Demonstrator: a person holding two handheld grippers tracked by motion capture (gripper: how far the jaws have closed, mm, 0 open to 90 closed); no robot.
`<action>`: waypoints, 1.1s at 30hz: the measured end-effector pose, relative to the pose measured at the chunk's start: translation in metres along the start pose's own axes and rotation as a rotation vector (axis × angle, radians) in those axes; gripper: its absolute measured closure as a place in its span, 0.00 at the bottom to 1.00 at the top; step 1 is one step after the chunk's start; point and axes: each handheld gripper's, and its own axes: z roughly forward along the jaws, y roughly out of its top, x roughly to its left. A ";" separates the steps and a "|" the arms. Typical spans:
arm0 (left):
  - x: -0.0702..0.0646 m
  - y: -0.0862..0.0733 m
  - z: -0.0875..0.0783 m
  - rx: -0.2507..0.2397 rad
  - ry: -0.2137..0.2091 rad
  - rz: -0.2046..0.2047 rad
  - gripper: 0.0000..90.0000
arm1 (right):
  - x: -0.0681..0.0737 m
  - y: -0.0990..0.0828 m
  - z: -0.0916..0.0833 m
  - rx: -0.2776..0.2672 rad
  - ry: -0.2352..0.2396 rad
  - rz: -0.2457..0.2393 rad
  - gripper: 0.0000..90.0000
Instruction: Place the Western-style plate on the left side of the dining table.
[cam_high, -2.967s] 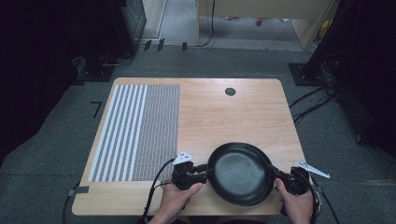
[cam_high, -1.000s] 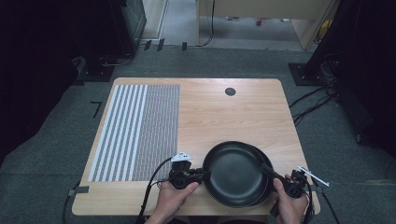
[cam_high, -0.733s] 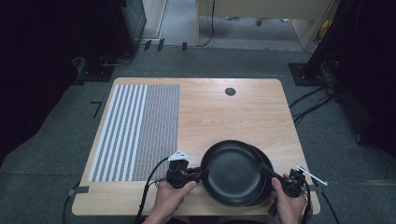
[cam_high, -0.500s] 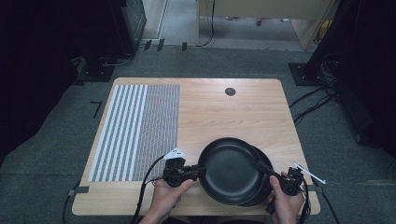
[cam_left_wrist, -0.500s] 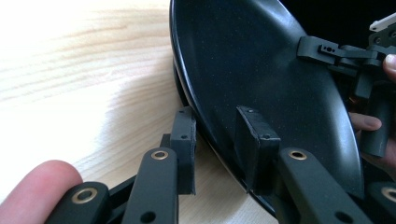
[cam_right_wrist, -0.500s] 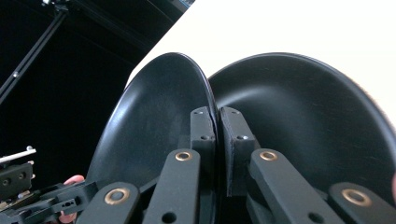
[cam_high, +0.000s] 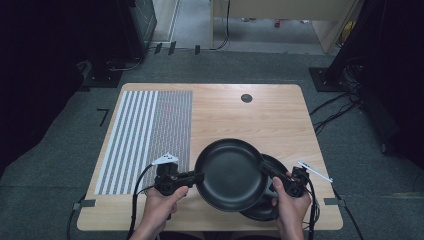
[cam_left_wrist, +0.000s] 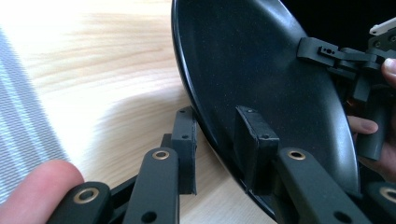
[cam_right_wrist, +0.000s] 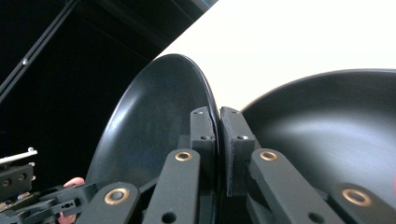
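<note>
I am lifting the upper black plate (cam_high: 230, 173) off the lower black plate (cam_high: 272, 200), which lies on the wooden table (cam_high: 280, 120) near its front edge, right of the striped mat (cam_high: 150, 135). Half a second ago the two plates nearly overlapped; now the upper one sits further left and the lower one's right side shows from under it. So I judge the stack is coming apart.

My right gripper (cam_right_wrist: 217, 135) is clamped tight on the upper plate's right rim, pads either side. My left gripper (cam_left_wrist: 217, 149) straddles the left rim with one pad inside and one outside, but a gap shows, so it is not yet pinching. The plate tilts, and the right grip carries most of it.
</note>
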 end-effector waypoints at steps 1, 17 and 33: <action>0.003 0.001 -0.004 -0.008 0.004 -0.005 0.79 | 0.004 0.001 0.004 0.005 0.004 -0.003 0.95; 0.059 0.025 -0.072 -0.077 0.101 -0.069 0.81 | 0.061 -0.005 0.090 0.057 0.081 -0.020 0.95; 0.120 0.038 -0.116 -0.144 0.158 -0.154 0.83 | 0.105 -0.017 0.168 0.106 0.088 -0.023 0.94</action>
